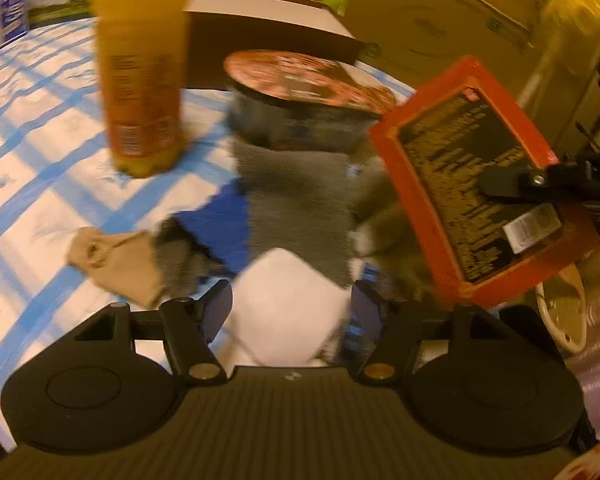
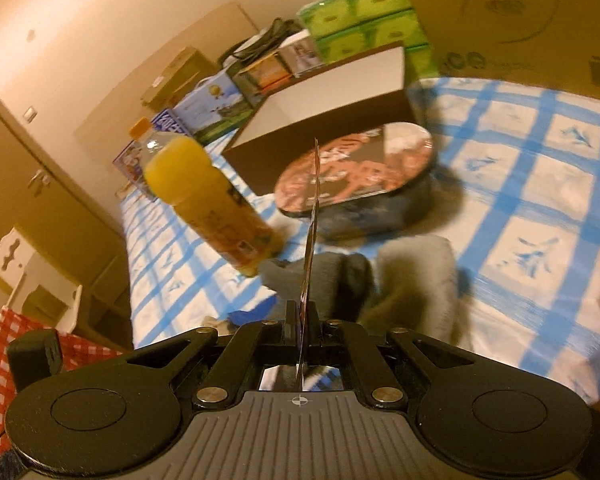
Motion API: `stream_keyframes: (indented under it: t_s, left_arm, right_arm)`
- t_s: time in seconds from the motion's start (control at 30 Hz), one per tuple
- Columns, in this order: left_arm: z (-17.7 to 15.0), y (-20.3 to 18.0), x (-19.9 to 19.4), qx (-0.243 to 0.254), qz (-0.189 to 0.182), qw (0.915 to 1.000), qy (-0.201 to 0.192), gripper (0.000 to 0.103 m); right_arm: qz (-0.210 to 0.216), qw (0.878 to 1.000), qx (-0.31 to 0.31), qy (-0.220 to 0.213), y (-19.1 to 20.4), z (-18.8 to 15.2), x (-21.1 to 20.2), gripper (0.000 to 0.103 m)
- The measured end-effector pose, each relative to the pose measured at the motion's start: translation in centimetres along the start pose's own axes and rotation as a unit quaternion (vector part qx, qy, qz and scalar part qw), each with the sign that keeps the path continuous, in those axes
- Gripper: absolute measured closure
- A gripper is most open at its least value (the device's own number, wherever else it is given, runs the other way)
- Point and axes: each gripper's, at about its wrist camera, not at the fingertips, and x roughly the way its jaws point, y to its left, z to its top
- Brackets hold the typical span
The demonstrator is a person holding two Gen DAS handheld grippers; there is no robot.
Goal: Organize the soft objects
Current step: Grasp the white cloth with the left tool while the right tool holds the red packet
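Folded white cloth (image 1: 286, 304) is lying right between the spread fingers of the left tool (image 1: 292, 308), whose blue pads (image 1: 217, 312) are standing apart on either side of it without pressing it, so this tool is released. It is pointing forward and slightly down over the blue-checked bed cover (image 1: 40, 128). Just ahead of it a grey cloth (image 1: 300, 200) is spreading out, with a blue cloth (image 1: 220, 220) and a tan pouch (image 1: 116, 256) to its left. Farther ahead a round lidded tub (image 1: 300, 92) is sitting on the cover, and an orange juice bottle (image 1: 140, 80) is standing ahead and to the left. Off to the right, the right tool (image 2: 305, 320) is coming in from the side, clenched on a flat orange packet (image 1: 472, 184) and holding it tilted above the grey cloth. Seen from the right wrist, that packet is appearing edge-on as a thin sheet pinched between the closed fingers, rising ahead of the tool toward the tub. Motion blur is softening both views.
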Motion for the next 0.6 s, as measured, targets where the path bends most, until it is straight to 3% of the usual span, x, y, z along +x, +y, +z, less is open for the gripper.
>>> stream_keyframes:
  t_s: [0.17,0.43,0.5,0.6]
  left_arm:
    - [-0.1,-1.7,1.2,0.033,0.012,0.9994,0.008,0.043]
    - [-0.5,-0.7,1.4,0.024,0.009,0.9993,0.026,0.074]
    - [-0.6,-0.7,1.4,0.021,0.002,0.9995,0.026,0.089]
    - [-0.6,-0.7,1.2,0.018,-0.001,0.9996,0.022,0.099]
  right_arm:
    - [-0.004,1.000,0.012,0.001,-1.0,-0.6,-0.8,0.102]
    - [-0.007,1.000,0.022,0.001,-1.6,-0.9,-1.0,0.102]
    - [-0.006,1.000,0.023,0.001,-1.7,-1.0,-1.0,0.102]
    - [-0.006,1.000,0.023,0.001,-1.7,-1.0,-0.9,0.102]
